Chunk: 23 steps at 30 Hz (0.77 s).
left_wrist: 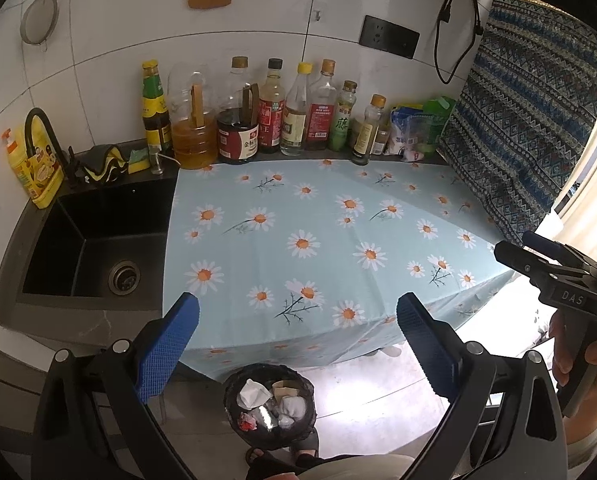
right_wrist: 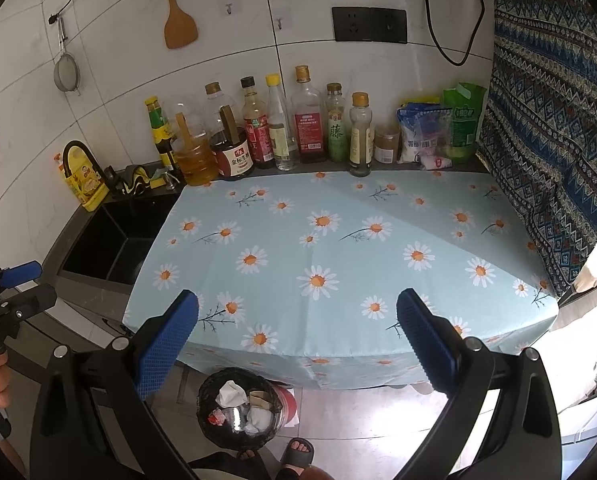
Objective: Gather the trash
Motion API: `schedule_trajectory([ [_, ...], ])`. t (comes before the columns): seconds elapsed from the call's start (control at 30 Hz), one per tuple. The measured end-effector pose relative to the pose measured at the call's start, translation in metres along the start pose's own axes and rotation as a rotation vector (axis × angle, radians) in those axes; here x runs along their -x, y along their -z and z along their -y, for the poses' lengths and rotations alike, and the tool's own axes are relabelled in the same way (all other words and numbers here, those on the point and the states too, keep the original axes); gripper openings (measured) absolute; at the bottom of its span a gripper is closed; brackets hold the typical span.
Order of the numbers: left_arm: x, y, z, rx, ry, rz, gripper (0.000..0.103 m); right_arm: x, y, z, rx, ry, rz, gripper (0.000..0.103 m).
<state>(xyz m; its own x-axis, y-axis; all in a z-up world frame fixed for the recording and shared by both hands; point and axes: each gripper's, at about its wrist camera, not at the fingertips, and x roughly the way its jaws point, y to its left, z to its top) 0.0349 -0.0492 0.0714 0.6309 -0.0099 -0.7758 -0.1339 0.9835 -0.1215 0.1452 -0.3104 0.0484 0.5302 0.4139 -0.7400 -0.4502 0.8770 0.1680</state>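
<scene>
White wall tiles back a kitchen counter whose working stretch is covered by a pale blue daisy-print cloth (right_wrist: 338, 248), with a black sink (left_wrist: 94, 240) to its left and a row of condiment bottles (right_wrist: 282, 128) along the wall. No scrap shows anywhere on the cloth.

On the floor below the counter's front edge stands a black-lined waste bin (left_wrist: 269, 408); it holds the trash: crumpled white tissue (left_wrist: 252, 392), a brown card piece, something shiny that may be foil, and a small red scrap.

Both claws hang in the air above the counter's near edge. The left gripper (left_wrist: 298, 340) is spread wide with nothing between its blue pads, and the right gripper (right_wrist: 298, 340) is likewise spread and empty.

Judging from the bare cloth and the loaded bin, the collecting looks finished or nearly so. Any next move calls for a look round the counter's edges and floor for leftovers; otherwise, simply drawing both tools back.
</scene>
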Motion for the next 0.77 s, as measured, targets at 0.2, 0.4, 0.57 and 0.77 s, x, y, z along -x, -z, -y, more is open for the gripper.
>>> schedule_trajectory([
  [0.2,0.0014,-0.0002,0.0024,-0.007,-0.002,0.003,0.096,-0.0012,-0.0013,0.0004,-0.001,-0.004,0.0,0.098],
  [0.4,0.0005,-0.0015,0.0044,-0.015,0.005,0.002,0.096,-0.0015,-0.0006,0.0003,-0.005,-0.007,-0.005,0.098],
  [0.57,-0.0005,-0.002,0.0074,-0.019,0.003,-0.001,0.096,-0.0036,-0.0006,0.0025,-0.011,-0.008,-0.005,0.098],
  [0.77,-0.0016,-0.0034,0.0088,-0.029,0.003,0.006,0.096,-0.0056,0.0002,0.0031,-0.006,-0.008,-0.006,0.098],
])
